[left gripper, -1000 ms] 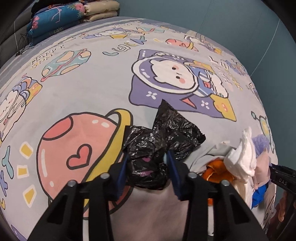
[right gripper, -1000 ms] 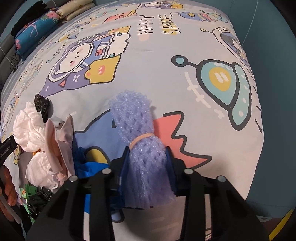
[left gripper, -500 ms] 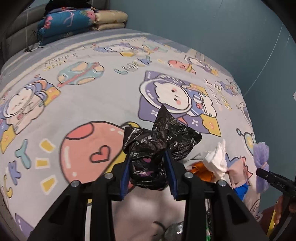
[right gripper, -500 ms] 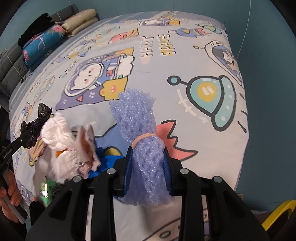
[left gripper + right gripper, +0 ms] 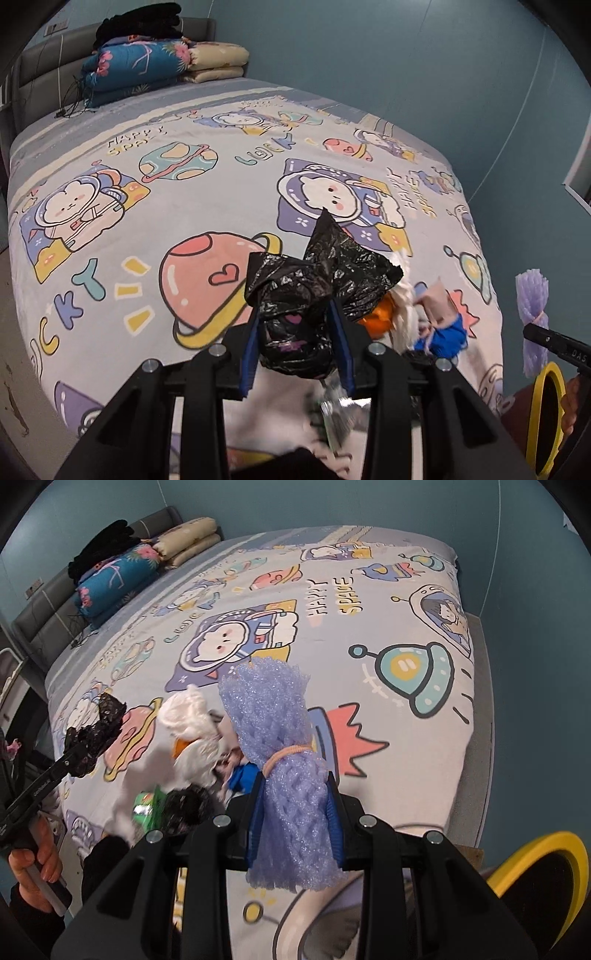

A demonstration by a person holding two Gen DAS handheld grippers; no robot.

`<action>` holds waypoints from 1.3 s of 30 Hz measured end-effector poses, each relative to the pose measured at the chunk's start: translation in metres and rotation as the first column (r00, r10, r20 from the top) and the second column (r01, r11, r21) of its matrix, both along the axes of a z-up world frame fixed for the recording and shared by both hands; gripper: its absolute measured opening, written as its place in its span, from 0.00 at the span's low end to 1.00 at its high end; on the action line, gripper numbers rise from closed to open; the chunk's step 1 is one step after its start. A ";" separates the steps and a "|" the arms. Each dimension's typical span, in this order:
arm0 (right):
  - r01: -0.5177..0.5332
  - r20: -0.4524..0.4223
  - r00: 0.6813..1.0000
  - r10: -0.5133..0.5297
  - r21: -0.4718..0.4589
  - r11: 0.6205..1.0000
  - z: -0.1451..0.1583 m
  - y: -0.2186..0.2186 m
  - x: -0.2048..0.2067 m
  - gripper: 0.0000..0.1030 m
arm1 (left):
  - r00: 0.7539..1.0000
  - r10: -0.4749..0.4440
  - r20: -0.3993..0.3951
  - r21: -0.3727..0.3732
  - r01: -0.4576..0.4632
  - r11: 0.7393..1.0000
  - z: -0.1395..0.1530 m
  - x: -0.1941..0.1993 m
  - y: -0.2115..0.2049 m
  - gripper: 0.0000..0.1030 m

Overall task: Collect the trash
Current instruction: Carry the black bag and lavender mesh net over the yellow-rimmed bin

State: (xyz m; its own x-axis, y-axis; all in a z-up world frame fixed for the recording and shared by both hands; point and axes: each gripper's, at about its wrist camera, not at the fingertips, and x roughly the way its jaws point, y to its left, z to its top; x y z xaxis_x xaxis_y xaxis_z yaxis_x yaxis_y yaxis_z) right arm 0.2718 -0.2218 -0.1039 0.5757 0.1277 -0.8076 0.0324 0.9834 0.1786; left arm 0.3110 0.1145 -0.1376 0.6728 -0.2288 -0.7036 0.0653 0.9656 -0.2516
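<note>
Trash was held in both tools above the bed (image 5: 110, 206): the left hand-held gripper (image 5: 295, 334) was clenched on a crumpled black plastic bag (image 5: 314, 291), and the right hand-held gripper (image 5: 295, 816) was clenched on a purple foam net (image 5: 280, 746) tied with a rubber band. More trash, white tissue (image 5: 188, 712) and blue and orange pieces, lay in a pile on the cartoon bedsheet between them. A yellow-rimmed bin (image 5: 546, 867) stood beside the bed.
</note>
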 end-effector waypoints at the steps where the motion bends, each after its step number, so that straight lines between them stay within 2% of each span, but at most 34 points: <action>1: -0.004 0.006 1.000 0.004 0.000 1.000 0.002 0.000 -0.007 0.28 | 1.000 -0.003 0.005 -0.002 0.003 1.000 0.001 -0.004 -0.001 0.32; 9: -0.021 0.047 0.999 0.020 0.023 1.000 0.019 -0.010 -0.050 0.28 | 0.996 -0.036 0.078 0.008 0.036 0.999 0.015 -0.044 -0.026 0.32; 21: 0.043 0.091 0.995 -0.052 0.093 0.995 0.034 -0.059 -0.102 0.28 | 0.973 -0.189 0.135 0.012 0.189 0.982 0.045 -0.089 -0.093 0.32; 27: 0.090 0.108 0.989 -0.103 0.115 0.989 0.041 -0.086 -0.121 0.28 | 0.953 -0.263 0.154 0.006 0.265 0.964 0.059 -0.107 -0.125 0.32; 39: 0.212 0.133 0.964 -0.232 0.145 0.966 0.051 -0.136 -0.157 0.29 | 0.901 -0.407 0.153 -0.005 0.412 0.911 0.073 -0.132 -0.189 0.32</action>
